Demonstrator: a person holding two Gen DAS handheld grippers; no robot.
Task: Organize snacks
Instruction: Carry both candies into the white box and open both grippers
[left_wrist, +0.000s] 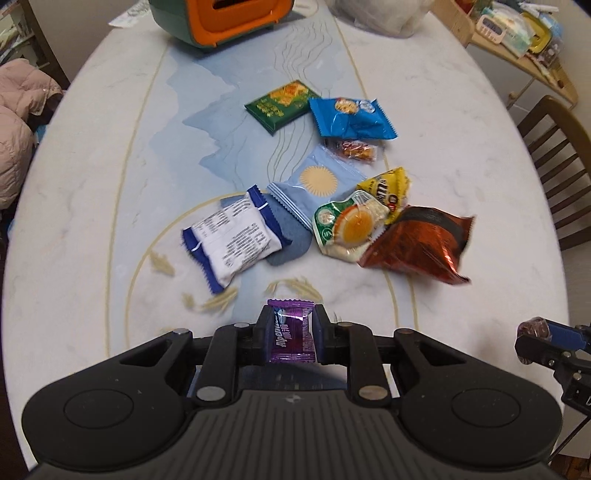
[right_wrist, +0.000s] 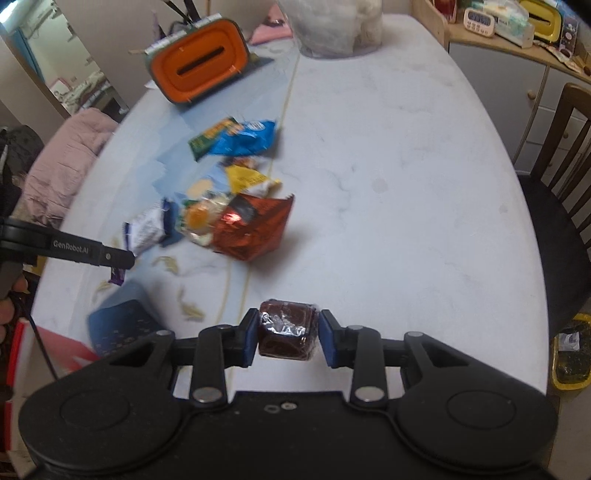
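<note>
My left gripper (left_wrist: 290, 334) is shut on a purple candy wrapper (left_wrist: 290, 332), held above the near part of the table. My right gripper (right_wrist: 288, 334) is shut on a dark brown wrapped cake (right_wrist: 288, 330); it also shows at the right edge of the left wrist view (left_wrist: 535, 330). A pile of snacks lies mid-table: a white and blue packet (left_wrist: 232, 242), a light blue sun packet (left_wrist: 314, 184), a green egg packet (left_wrist: 349, 225), a yellow packet (left_wrist: 389, 188), a red foil bag (left_wrist: 417, 243), a blue bag (left_wrist: 351, 118) and a green box (left_wrist: 282, 103).
An orange and green container (left_wrist: 221, 18) stands at the table's far end, beside a clear plastic bag (right_wrist: 332, 26). A wooden chair (right_wrist: 554, 177) is at the right. A pink coat (left_wrist: 18, 122) lies at the left. A dark blue card (right_wrist: 122, 325) lies near the front edge.
</note>
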